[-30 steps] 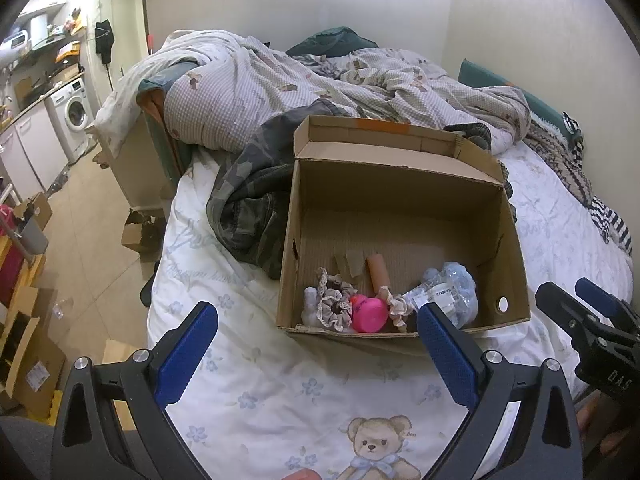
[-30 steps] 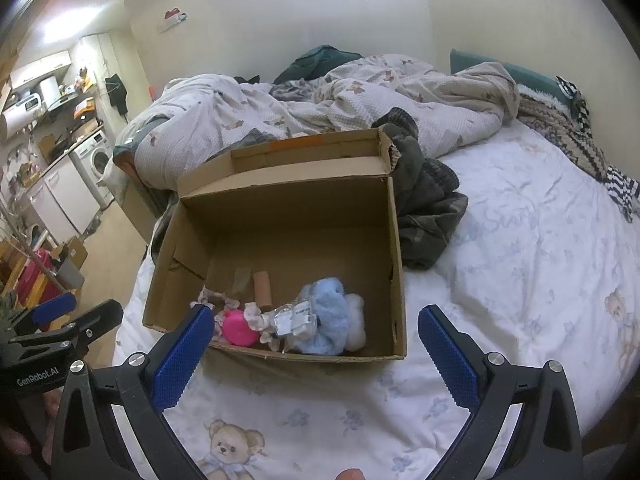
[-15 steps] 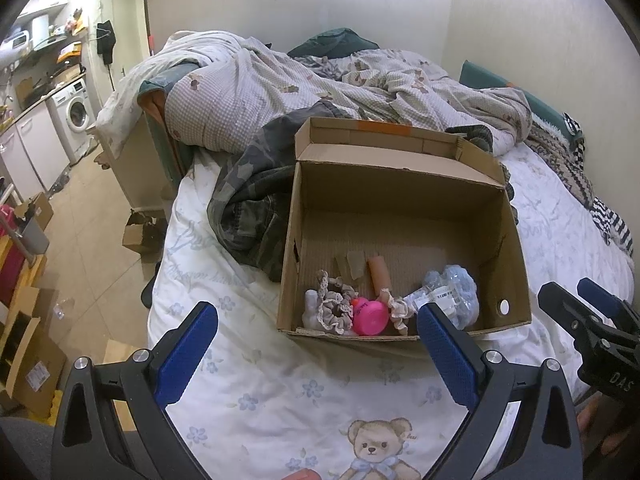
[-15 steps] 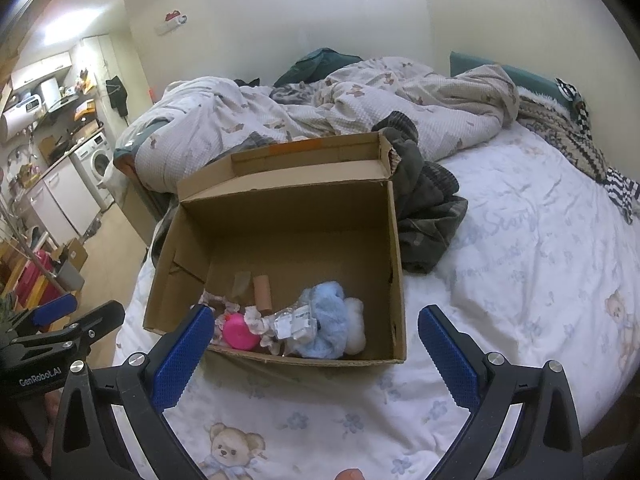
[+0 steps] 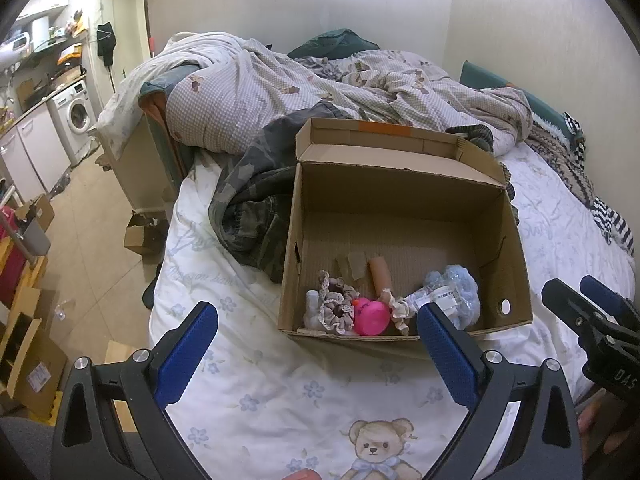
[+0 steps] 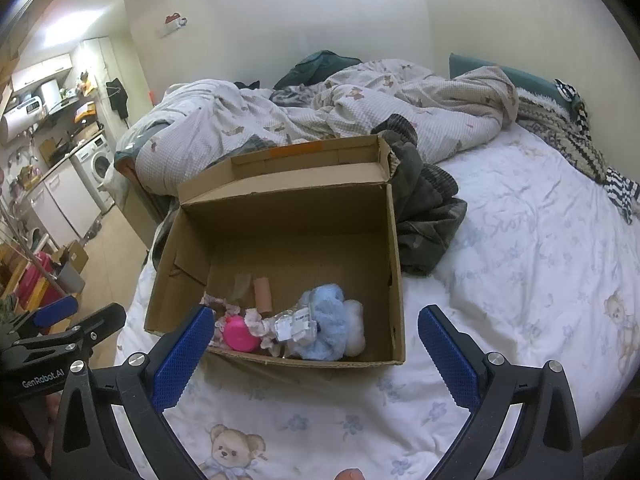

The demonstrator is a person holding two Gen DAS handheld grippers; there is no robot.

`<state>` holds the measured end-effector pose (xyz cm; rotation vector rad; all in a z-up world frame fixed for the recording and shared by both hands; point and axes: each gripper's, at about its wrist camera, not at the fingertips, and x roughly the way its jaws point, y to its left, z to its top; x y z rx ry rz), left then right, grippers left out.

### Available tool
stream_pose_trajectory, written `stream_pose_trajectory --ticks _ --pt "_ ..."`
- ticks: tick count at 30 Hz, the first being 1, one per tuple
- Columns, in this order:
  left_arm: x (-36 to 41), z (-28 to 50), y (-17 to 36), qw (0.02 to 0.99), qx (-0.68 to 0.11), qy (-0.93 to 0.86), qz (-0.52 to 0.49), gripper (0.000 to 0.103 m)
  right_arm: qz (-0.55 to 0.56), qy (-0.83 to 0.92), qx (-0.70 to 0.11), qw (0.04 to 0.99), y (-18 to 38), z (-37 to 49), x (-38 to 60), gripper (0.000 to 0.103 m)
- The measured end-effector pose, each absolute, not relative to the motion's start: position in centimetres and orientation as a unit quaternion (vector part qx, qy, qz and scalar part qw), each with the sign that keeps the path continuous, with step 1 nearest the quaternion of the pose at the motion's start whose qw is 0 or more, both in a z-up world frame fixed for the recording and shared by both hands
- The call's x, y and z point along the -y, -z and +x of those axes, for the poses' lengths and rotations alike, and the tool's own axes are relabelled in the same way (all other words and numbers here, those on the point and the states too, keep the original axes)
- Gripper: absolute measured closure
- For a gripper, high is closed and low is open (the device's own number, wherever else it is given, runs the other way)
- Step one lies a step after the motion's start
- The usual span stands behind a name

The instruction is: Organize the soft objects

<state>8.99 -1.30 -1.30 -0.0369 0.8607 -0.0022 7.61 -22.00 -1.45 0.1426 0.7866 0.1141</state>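
Both hand-held grippers hang spread wide and empty over the near edge of the bed (image 6: pixel 520 248): the left hand-held gripper (image 5: pixel 318 354) and the right hand-held gripper (image 6: pixel 316 354) each frame the cardboard box (image 6: pixel 394 280), probably lined up for a reach inside. The soft things sit bunched against its near wall: a frilly scrunchie (image 5: pixel 336 310), a pink ball (image 6: pixel 240 334), a blue plush (image 6: pixel 330 322) in plastic wrap. A camouflage garment (image 5: pixel 252 204) lies beside the box.
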Motion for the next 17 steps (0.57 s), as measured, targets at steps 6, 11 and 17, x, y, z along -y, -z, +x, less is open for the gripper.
stream_pose_trajectory --ticks 6,11,17 --pt "1.3 8.99 1.32 0.909 -0.417 0.0 -0.017 0.003 0.07 -0.056 -0.381 0.92 1.34 7.55 22.0 0.0" --pt "1.28 9.04 1.29 0.909 -0.416 -0.001 -0.016 0.003 0.07 -0.056 -0.38 0.921 1.34 7.58 22.02 0.0" --pt "1.43 9.07 1.28 0.912 -0.41 0.003 -0.013 0.003 0.07 -0.057 -0.379 0.921 1.21 7.55 21.98 0.0"
